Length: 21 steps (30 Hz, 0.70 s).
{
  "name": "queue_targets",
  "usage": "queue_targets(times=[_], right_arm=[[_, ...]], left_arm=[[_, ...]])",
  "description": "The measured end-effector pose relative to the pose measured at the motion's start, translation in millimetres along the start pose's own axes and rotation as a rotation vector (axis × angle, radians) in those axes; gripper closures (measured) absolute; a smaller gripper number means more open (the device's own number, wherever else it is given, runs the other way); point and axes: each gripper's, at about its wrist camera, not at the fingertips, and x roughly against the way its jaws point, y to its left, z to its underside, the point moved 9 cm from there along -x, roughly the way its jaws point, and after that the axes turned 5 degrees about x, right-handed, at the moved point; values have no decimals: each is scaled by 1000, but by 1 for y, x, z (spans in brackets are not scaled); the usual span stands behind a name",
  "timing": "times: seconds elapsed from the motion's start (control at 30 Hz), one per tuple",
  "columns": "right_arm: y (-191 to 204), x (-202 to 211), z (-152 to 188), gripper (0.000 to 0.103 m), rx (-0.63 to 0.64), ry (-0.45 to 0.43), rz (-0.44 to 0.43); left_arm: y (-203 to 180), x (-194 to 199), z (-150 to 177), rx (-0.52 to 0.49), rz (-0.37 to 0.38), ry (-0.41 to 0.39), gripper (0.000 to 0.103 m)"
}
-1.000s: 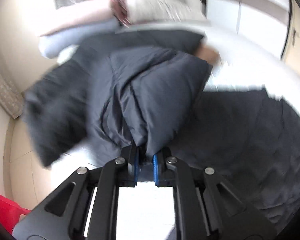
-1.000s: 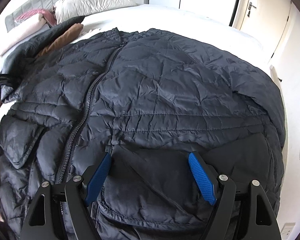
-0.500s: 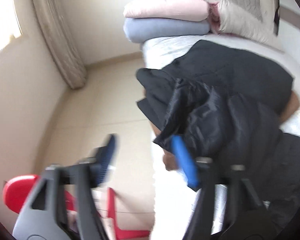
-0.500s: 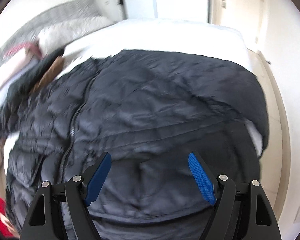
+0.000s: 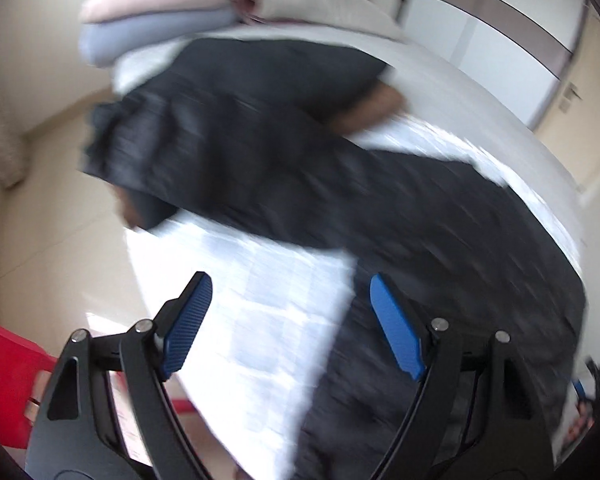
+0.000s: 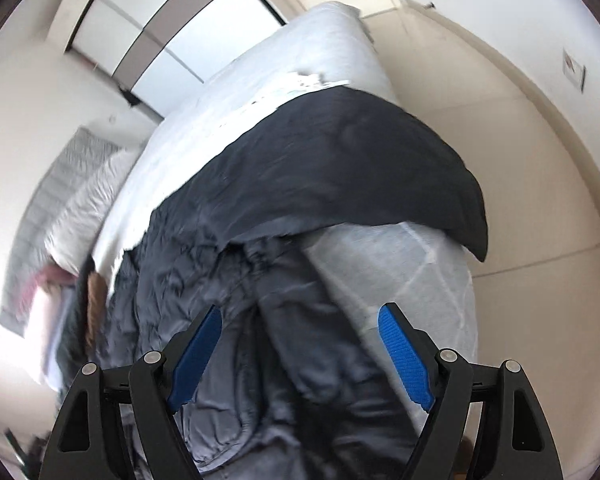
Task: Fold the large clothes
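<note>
A: where's the jacket [image 6: 300, 208] now?

B: spread across the bed [image 5: 260, 296] – long axis running away from both grippers. Right gripper [image 6: 300, 356] sits right over it, left gripper [image 5: 290, 326] beside – both wide open, empty.

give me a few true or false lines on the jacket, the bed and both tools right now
1. The left tool is clamped on the dark jacket. False: its jaws are open and hold nothing.
2. The right tool is open. True.
3. The jacket lies on the floor. False: it lies on the bed, one edge drooping over the side.
4. Folded bedding is stacked at the head of the bed. True.
5. A red object stands beside the bed. True.
</note>
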Motion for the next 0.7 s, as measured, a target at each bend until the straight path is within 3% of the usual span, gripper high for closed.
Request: queue_targets(times=[0.1, 0.33, 0.47, 0.7], right_arm=[[-19, 4, -4, 21, -59, 12, -70], [-69, 0, -11, 21, -248, -4, -216], [-95, -17, -15, 21, -336, -2, -287], [-116, -56, -32, 21, -483, 5, -428]], left_arm=[[-40, -4, 33, -26, 71, 60, 21], [-116, -19, 93, -43, 197, 103, 19], [-151, -42, 123, -71, 223, 160, 19], [-199, -55, 140, -98, 271, 115, 19]])
